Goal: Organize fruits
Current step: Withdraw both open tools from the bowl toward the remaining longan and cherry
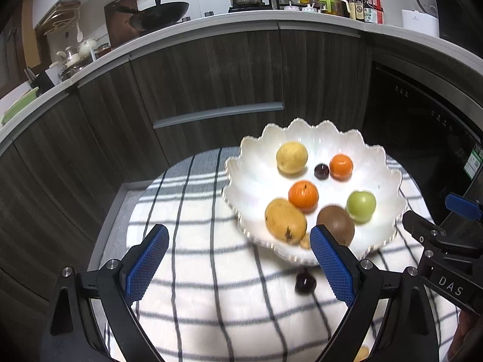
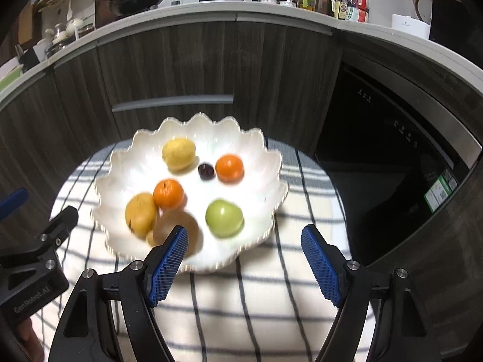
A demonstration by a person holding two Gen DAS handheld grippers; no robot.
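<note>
Right now I have both the left gripper (image 1: 238,242) and right gripper (image 2: 244,242) spread wide, gripping nothing. Seven fruits sit in the scalloped white bowl (image 2: 120,163) near the striped tablecloth's (image 2: 256,295) far edge; one dark plum (image 1: 305,283) lies on the cloth just beside the bowl's near rim.

The scalloped bowl (image 2: 120,163) looks glossy, pearly white. The checked tablecloth (image 1: 211,301) is soft matt cloth; the cabinet fronts (image 1: 211,69) show dark wood grain
</note>
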